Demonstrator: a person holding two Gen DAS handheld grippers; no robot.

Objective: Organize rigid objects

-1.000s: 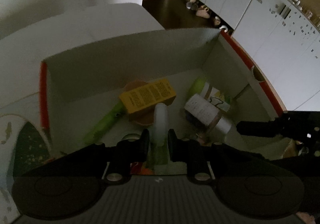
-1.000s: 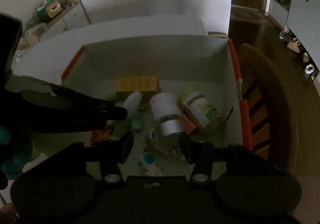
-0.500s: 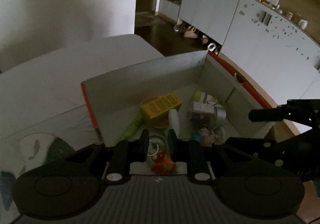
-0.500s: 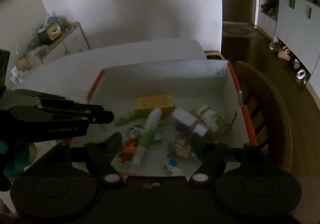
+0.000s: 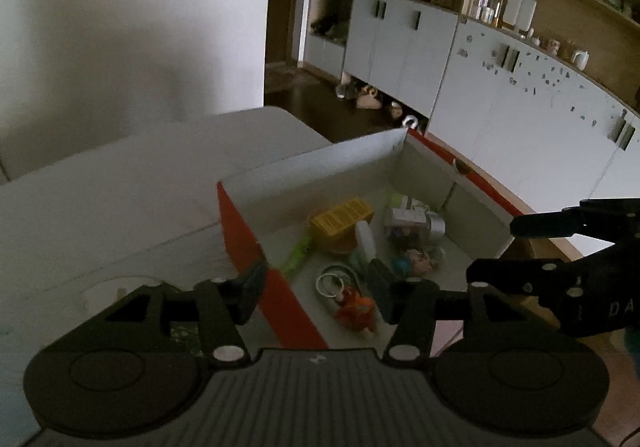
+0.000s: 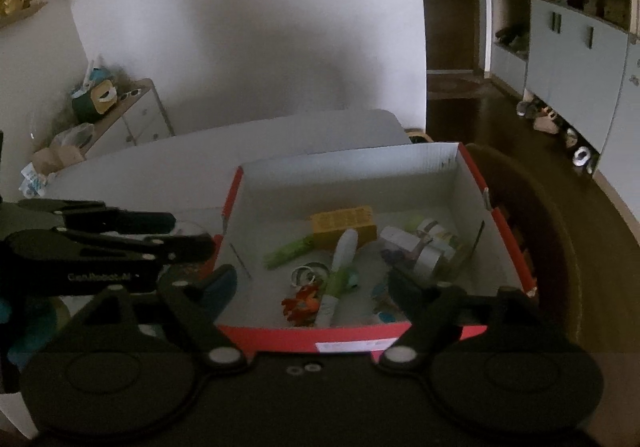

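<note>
On the pale table sits a red cardboard box with a white inside, its far wall standing tall.

Inside, toward the far side: a yellow carton lying flat. Just near of it, a white tube with a green end, angled toward the near wall. Left of the tube, a green stick-like item. Right side: a silver-capped jar on its side beside a white labelled tub. Near the near wall, an orange toy and a metal ring.

Left gripper: jaws opening, about half apart, nothing between them, straddling the box's left wall.

Right gripper: jaws opening, wide, holding nothing, above the box's near edge.

Shoes on the dark floor by white cabinets at far right.
</note>
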